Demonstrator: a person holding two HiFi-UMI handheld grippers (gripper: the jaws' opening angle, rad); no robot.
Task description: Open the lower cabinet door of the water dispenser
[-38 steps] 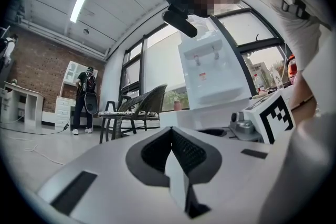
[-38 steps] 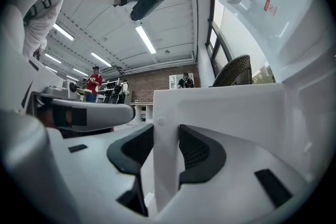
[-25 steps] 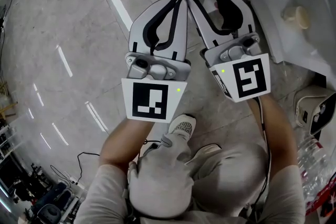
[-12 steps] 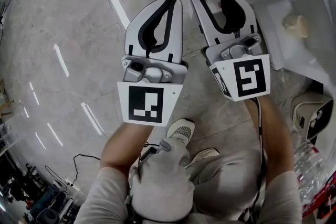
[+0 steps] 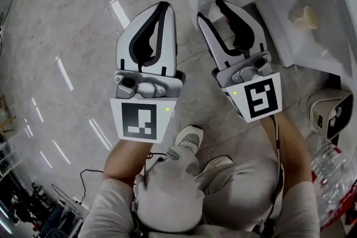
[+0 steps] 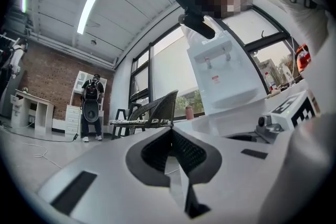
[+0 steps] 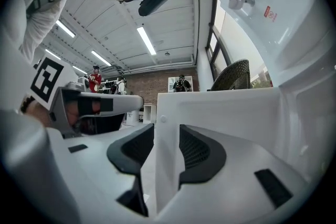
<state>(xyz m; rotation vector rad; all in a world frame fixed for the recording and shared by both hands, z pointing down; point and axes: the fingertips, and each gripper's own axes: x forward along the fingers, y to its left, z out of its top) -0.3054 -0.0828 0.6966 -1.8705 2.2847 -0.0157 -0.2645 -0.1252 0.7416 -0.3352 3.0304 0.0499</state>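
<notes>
Pinching the free edge of the door (image 7: 220,113), the right gripper (image 7: 167,139) has its dark ribbed pads on either face of the panel. The door is plain, smooth white with one small round stud (image 7: 164,119) near the held edge. It stands swung out from the foot of the dispenser (image 7: 273,34), whose white body rises just to its right. In the head view it shows as a white slab at the top right, with the right gripper's jaws straddling it. The left gripper (image 6: 170,136) floats beside it over bare floor, jaws pressed together on nothing. A small red-and-white label (image 7: 268,13) sits under the taps; its writing is too small to read. No brand shows.
</notes>
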